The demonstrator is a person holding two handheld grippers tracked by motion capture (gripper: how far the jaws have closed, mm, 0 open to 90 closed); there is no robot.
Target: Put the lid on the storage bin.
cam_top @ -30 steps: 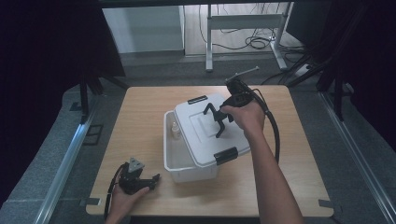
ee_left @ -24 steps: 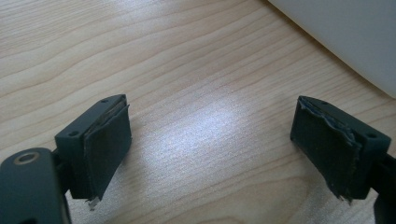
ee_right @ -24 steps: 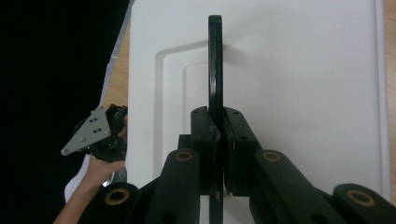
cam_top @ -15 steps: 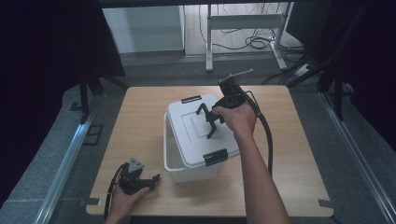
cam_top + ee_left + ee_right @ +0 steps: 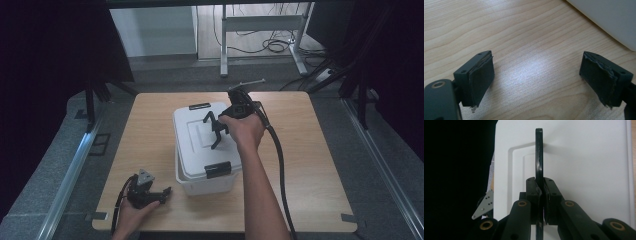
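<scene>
While the right forearm reaches up the middle of the table (image 5: 310, 165), its hand holds the right gripper (image 5: 216, 131) over the white box (image 5: 202, 172), jaws pointing down and toward the person. The box sits near the table centre with its lid (image 5: 197, 142) on; black latches show at the far and near ends. The left hand (image 5: 131, 216) rests at the near left corner of the table, holding the left gripper (image 5: 165, 191) low, beside the box but apart from it.

Right gripper view: jaws pressed together on the thin black lid handle (image 5: 538, 155), which stands edge-on above the lid's recessed panel. From above, that grip is hard to make out.

Left gripper view: jaws spread wide with nothing between them, bare wood underneath, pad edges frayed, box wall (image 5: 609, 20) at upper right.
</scene>
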